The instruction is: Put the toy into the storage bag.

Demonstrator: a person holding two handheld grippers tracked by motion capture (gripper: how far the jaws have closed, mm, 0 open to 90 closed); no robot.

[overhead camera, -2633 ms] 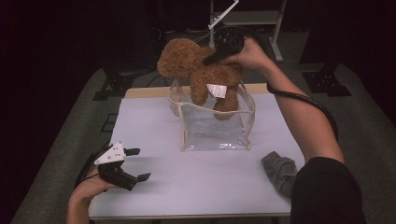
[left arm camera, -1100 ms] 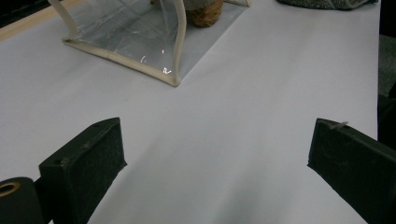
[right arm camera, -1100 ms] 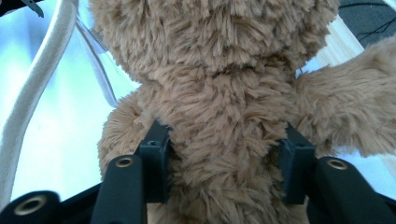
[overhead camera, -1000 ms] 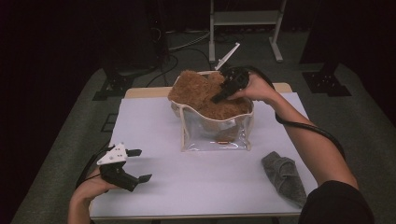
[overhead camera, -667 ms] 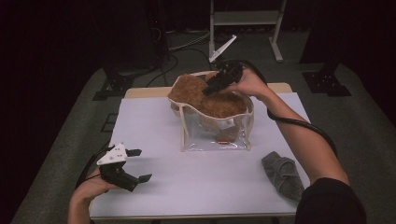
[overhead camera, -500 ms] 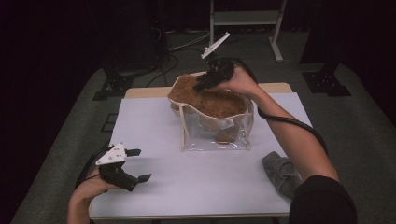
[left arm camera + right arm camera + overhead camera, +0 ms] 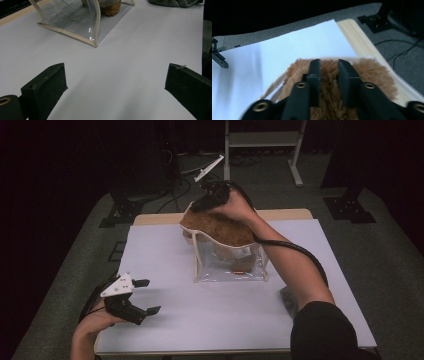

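Note:
A brown plush toy [image 7: 220, 227] sits stuffed in a clear plastic bag with cream trim [image 7: 227, 265] at the back middle of the white table [image 7: 165, 245]. My right gripper [image 7: 196, 208] hovers over the bag's back left rim. Its jaws have just been closing and now stand shut. In the right gripper view [image 7: 328, 62] fur of the plush [image 7: 372, 72] shows through the thin slit behind them, with nothing clamped. My left gripper [image 7: 151, 296] rests open at the table's front left. The left gripper view [image 7: 116, 82] looks at the bag [image 7: 75, 22].
A grey cloth [image 7: 287, 297] lies on the table right of the bag, partly hidden by the right forearm. A wooden strip [image 7: 280, 214] edges the table's far side. A white metal stand [image 7: 260, 140] and cables sit on the floor beyond.
The right gripper let the plush down into the bag, released it, then drew back and left over the bag's rim with its jaws closing. The left gripper has stayed put.

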